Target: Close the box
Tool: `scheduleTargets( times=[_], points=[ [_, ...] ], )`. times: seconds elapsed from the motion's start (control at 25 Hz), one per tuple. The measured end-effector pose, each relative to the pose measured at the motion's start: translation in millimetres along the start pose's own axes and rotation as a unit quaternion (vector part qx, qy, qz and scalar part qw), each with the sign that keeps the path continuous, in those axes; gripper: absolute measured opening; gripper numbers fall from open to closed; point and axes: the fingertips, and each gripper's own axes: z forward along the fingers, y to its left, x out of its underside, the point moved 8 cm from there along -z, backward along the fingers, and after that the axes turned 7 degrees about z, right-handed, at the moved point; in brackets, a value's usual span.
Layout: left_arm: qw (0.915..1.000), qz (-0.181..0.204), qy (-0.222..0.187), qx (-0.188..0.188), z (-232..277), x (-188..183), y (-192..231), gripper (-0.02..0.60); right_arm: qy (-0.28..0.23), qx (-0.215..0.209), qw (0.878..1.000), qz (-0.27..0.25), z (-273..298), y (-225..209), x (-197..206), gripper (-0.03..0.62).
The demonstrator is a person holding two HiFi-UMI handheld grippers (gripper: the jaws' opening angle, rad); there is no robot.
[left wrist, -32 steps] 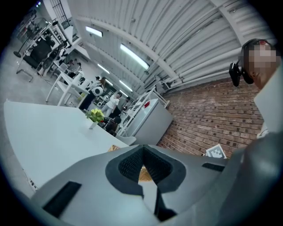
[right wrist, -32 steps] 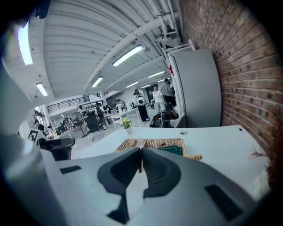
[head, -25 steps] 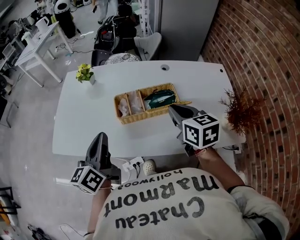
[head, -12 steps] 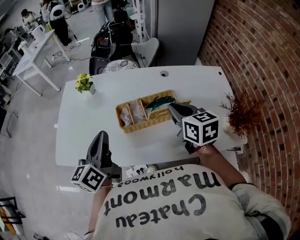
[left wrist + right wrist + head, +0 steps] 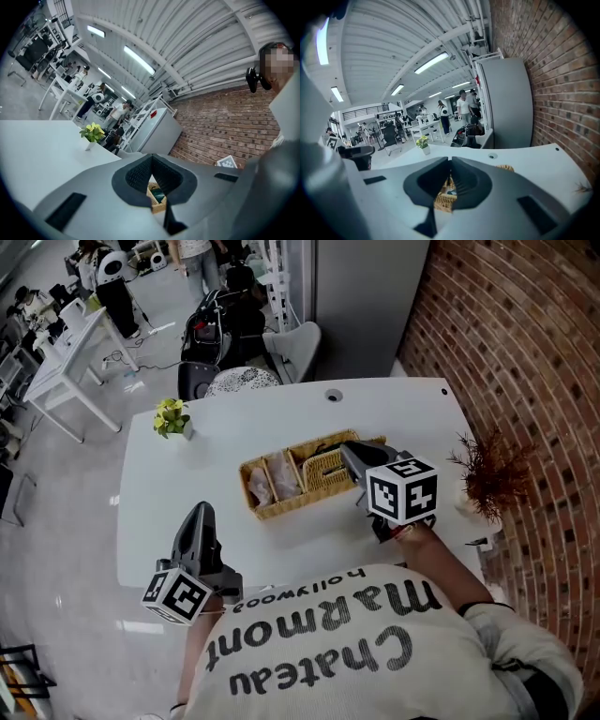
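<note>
The box is a long wicker basket (image 5: 274,509) with compartments, lying in the middle of the white table (image 5: 169,493). The two left compartments hold pale packets. Its wicker lid (image 5: 326,468) stands tilted over the right compartment and hides most of what is inside. My right gripper (image 5: 349,452) is at the lid's right part, shut on it; wicker (image 5: 443,199) fills the gap under the meeting tips (image 5: 450,163). My left gripper (image 5: 199,514) hangs at the table's near left edge, shut and empty, pointing toward the basket (image 5: 157,197).
A small yellow-green potted plant (image 5: 172,416) stands at the table's far left. A dried reddish twig plant (image 5: 487,474) stands at the right edge by the brick wall. Chairs and a scooter are beyond the far edge. A cable hole (image 5: 333,396) is in the tabletop.
The lid, which lay flat open to the basket's right a second ago, has swung up and over the right compartment with my right gripper. The green contents are now mostly covered. The left gripper has stayed put.
</note>
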Motion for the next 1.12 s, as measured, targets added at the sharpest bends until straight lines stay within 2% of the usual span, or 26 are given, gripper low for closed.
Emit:
scheduleTargets(
  times=[0.56, 1.12],
  points=[
    [0.9998, -0.007, 0.0, -0.019, 4, -5, 33, 0.0, -0.002, 0.019, 1.0, 0.017, 43, -10, -8, 0.026],
    [0.9987, -0.019, -0.008, -0.047, 3, -5, 55, 0.0, 0.036, 0.033, 0.999, 0.018, 88, -24, -7, 0.025]
  ],
)
